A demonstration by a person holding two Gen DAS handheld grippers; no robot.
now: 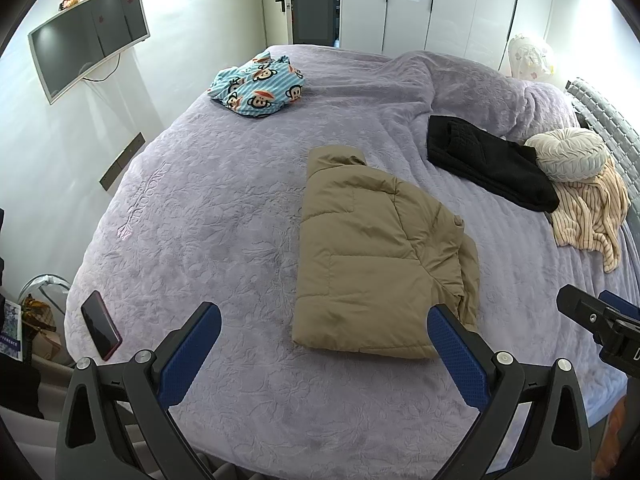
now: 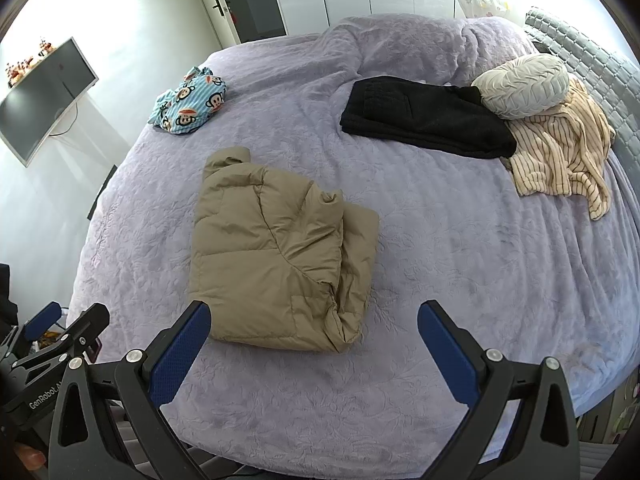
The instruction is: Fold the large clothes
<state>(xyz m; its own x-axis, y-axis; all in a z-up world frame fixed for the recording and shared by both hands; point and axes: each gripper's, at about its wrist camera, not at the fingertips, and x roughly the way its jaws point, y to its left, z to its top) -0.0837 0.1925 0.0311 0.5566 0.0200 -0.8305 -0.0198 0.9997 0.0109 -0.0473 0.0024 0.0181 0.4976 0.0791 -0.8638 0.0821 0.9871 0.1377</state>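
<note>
A tan puffer jacket (image 1: 372, 256) lies folded on the lavender bed cover (image 1: 208, 208), collar pointing away; it also shows in the right wrist view (image 2: 272, 256). My left gripper (image 1: 324, 320) is open and empty, hovering above the bed's near edge, its right finger at the jacket's near corner. My right gripper (image 2: 314, 316) is open and empty, just short of the jacket's near hem. The right gripper also shows at the right edge of the left wrist view (image 1: 600, 320), and the left gripper at the lower left of the right wrist view (image 2: 60, 328).
A blue monkey-print garment (image 1: 258, 84) lies at the far left of the bed. A folded black garment (image 1: 488, 160), a round grey cushion (image 1: 568, 154) and a striped cream garment (image 1: 588, 212) lie at the right. A phone (image 1: 100, 324) rests near the left edge. A monitor (image 1: 88, 36) hangs on the wall.
</note>
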